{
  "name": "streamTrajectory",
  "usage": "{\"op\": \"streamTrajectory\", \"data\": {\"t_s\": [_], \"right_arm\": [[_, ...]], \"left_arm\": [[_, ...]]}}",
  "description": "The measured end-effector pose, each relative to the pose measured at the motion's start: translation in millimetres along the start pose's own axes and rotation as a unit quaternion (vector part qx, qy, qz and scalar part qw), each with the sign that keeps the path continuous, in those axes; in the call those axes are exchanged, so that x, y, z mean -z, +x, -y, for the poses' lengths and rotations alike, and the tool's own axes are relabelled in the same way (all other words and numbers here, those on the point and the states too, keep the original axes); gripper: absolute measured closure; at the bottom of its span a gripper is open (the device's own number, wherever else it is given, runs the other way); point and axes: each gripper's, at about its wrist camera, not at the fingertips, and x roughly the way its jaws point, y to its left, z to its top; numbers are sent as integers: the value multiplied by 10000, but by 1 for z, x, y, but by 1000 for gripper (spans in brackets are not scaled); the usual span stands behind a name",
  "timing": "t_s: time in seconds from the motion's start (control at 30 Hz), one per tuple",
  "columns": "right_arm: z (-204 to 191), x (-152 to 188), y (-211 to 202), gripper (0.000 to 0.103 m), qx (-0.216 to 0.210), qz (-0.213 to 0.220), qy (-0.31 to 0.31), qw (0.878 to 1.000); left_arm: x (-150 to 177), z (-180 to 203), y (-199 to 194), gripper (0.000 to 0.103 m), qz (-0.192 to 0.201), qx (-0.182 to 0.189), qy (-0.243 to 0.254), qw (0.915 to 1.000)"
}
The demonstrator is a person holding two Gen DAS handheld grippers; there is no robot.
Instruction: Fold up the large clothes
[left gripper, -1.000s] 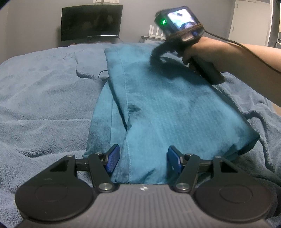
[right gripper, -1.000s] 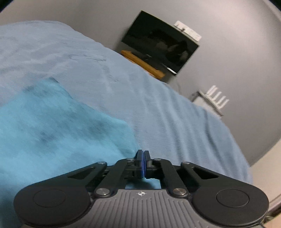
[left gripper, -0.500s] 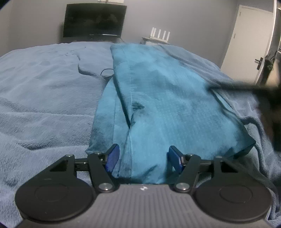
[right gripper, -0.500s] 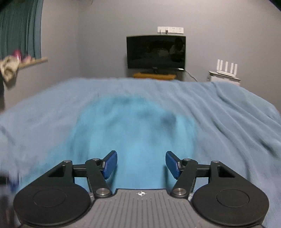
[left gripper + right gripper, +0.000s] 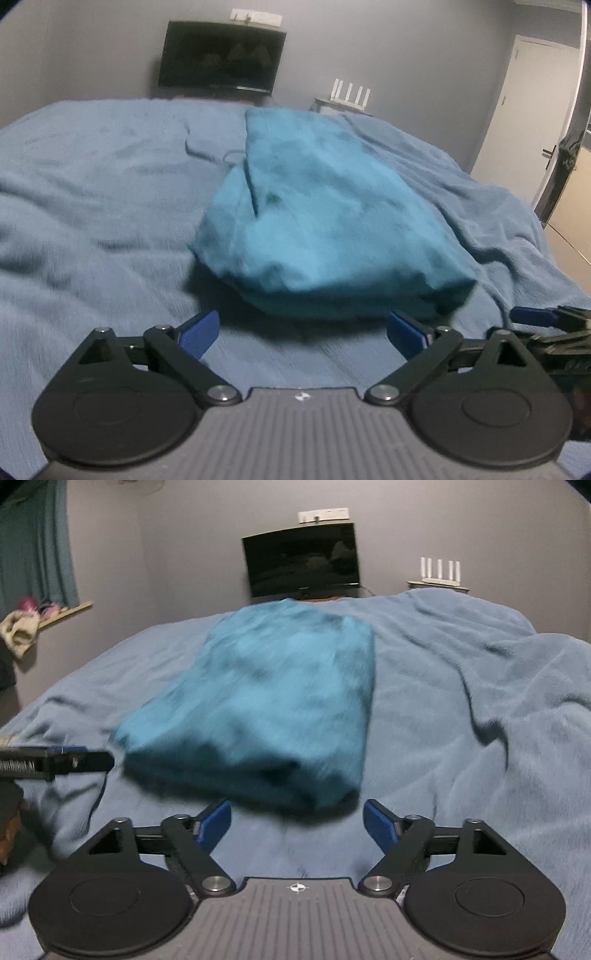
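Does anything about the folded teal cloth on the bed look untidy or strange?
Nothing stands out. The teal cloth lies folded in a compact bundle on the blue blanket, which is only wrinkled. Both tools are open and clear of it.

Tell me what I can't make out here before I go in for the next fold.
- Teal garment: motion blur in both wrist views hides seams and layer edges.
- Garment's far end: hidden behind its own bulk in both views.
- Right claw: cut off by the left view's right edge.
- Left claw: cut off by the right view's left edge.
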Motion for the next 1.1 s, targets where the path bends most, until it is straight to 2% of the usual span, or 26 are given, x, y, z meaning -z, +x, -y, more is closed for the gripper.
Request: {"op": "streamTrajectory", "data": {"t_s": [0.17,0.37,0.57,1.1], "right_arm": [[-21,6,0,10,163,121,-407,9990],[-22,12,5,9,232,131,-393,9989],[-19,13,4,9,239,133,-356,9990],[-18,15,0,7,299,103,-329,9990]], "left_arm": [[16,27,-2,5,-90,-512,633,9966],[23,23,7,5,-182,-679,687,9952],[24,27,5,5,-77,-703,891,9935],[24,25,4,5,-67,-725,880,9935]]}}
